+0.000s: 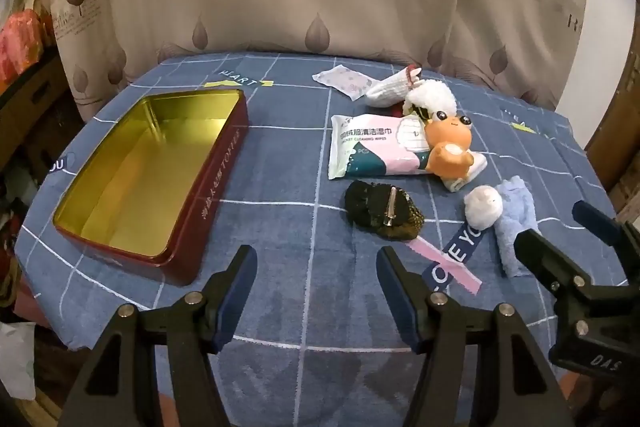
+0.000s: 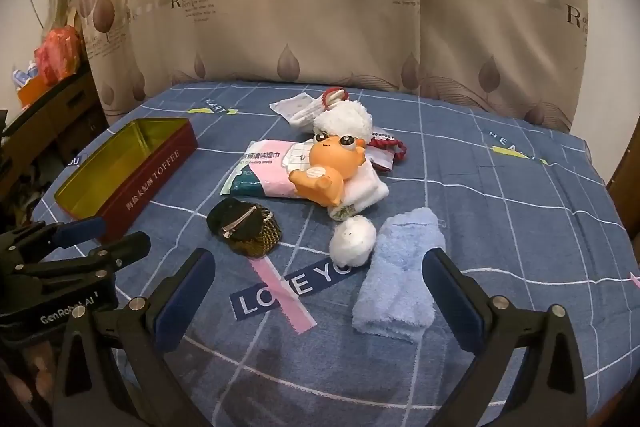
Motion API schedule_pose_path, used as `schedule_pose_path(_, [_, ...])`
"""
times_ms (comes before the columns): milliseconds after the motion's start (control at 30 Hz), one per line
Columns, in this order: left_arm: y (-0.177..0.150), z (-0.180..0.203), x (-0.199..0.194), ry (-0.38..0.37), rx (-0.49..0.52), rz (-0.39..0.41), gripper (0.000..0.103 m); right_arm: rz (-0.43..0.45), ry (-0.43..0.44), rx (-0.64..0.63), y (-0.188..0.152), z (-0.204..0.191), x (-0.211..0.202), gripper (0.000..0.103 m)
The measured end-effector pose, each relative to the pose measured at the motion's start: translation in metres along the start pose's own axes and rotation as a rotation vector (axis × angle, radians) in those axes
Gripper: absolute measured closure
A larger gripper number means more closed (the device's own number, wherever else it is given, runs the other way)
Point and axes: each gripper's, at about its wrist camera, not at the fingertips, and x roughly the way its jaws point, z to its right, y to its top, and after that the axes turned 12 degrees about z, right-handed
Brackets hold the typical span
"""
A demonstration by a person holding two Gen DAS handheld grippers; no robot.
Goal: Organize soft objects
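Both grippers hover with jaws spread, pinching nothing. From the right gripper (image 2: 320, 291), the blue towel (image 2: 402, 275) lies at one o'clock between its jaws. From the left gripper (image 1: 318, 287), the tin (image 1: 218, 187) sits at ten o'clock.

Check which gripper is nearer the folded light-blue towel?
Right. The right gripper hangs open with the light-blue towel just ahead, between its fingers. The left gripper, also open, sits farther off, toward the toffee tin side.

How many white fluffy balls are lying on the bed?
2. One small white ball lies near the front, touching the blue towel. A bigger fluffy one sits at the back, behind the orange toy. The pile may hide more.
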Motion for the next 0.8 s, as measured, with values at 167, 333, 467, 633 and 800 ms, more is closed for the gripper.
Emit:
schedule_pose_path(167, [0.000,-0.001,0.002,-0.019,-0.022,0.000,0.039,-0.004,0.000,0.004,-0.001,0.002,0.001,0.000])
schedule_pose_path(333, [0.002,-0.003,-0.001,-0.057,-0.044,0.022,0.039,-0.007,-0.005,0.007,-0.002,0.004,0.003,0.000])
schedule_pose_path(467, [0.002,0.002,-0.005,-0.049,-0.004,0.063,0.039,-0.013,-0.007,0.013,-0.002,0.007,0.005,0.000])
schedule_pose_path(633, [-0.001,0.005,-0.001,-0.060,0.014,0.039,0.039,-0.021,-0.013,0.013,-0.004,0.009,0.007,0.000])
schedule_pose_path(800, [-0.004,0.014,0.006,0.006,0.106,0.007,0.039,-0.029,-0.020,0.022,-0.006,0.013,0.010,0.000])
